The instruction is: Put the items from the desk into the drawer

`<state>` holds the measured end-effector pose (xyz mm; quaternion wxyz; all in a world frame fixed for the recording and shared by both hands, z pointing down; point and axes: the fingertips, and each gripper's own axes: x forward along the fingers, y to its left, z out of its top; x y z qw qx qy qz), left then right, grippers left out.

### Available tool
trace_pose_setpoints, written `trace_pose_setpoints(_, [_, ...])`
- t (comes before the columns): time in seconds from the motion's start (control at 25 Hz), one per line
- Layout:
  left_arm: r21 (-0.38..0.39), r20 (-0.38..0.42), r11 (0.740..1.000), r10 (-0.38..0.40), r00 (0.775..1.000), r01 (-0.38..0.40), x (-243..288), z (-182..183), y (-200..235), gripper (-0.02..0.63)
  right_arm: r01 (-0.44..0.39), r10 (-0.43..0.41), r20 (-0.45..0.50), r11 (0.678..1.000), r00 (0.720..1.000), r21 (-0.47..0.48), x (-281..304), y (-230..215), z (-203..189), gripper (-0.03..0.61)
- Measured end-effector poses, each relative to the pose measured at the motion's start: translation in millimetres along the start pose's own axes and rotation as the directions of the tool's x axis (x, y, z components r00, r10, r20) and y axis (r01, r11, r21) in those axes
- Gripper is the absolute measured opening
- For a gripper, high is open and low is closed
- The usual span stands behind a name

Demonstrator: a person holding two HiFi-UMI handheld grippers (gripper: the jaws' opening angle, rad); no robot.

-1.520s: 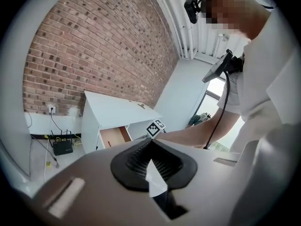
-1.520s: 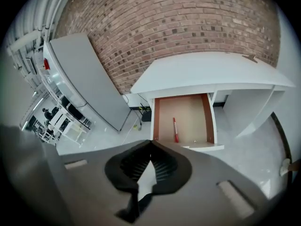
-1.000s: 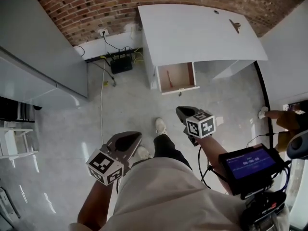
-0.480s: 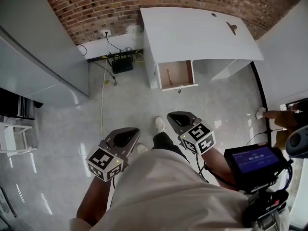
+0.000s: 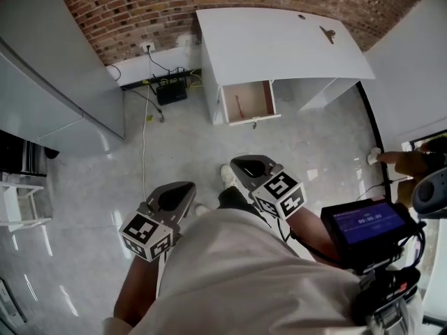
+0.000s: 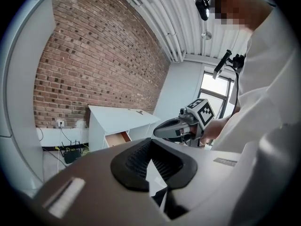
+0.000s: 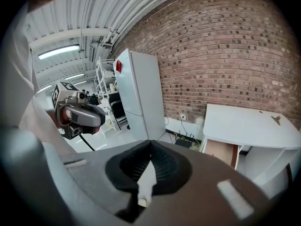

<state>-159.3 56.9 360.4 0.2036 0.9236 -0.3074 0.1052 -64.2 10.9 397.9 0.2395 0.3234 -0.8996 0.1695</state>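
The white desk [image 5: 279, 40] stands against the brick wall, far ahead of me. Its drawer [image 5: 248, 102] is pulled open, with a thin reddish item [image 5: 238, 105] lying inside. A small brown item [image 5: 326, 33] and a tiny dark one [image 5: 302, 17] lie on the desk top. My left gripper [image 5: 180, 190] and right gripper [image 5: 246, 163] are held close to my body, well short of the desk. Both are shut with nothing between the jaws. The left gripper view shows the desk [image 6: 124, 119] and the right gripper [image 6: 181, 126]. The right gripper view shows the drawer [image 7: 221, 152].
A tall white cabinet [image 5: 49, 68] stands at the left. A black router with cables [image 5: 172, 89] sits on the floor by the wall. Another person's foot [image 5: 374, 155] is at the right edge. A small screen [image 5: 367, 222] hangs at my right side.
Both grippers have drawn slightly nearer to my body, the right one drifting left. The desk has shifted a little left in the head view. Both stay shut and empty.
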Motion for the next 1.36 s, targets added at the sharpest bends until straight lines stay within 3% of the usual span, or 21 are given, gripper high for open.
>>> trace_pose_setpoints(0.48, [-0.015,0.000,1.000,0.008,1.000,-0.008,-5,-6,-1,0.006,-0.005,0.005,-0.003,0.999,1.000,-0.045,4,11,3,0.002])
trace_pose_setpoints(1.36, [-0.027,-0.028,1.000,-0.014,1.000,0.014,11,-23,-11,0.006,-0.017,0.017,-0.011,0.999,1.000,-0.037,-2,8,-16,0.002])
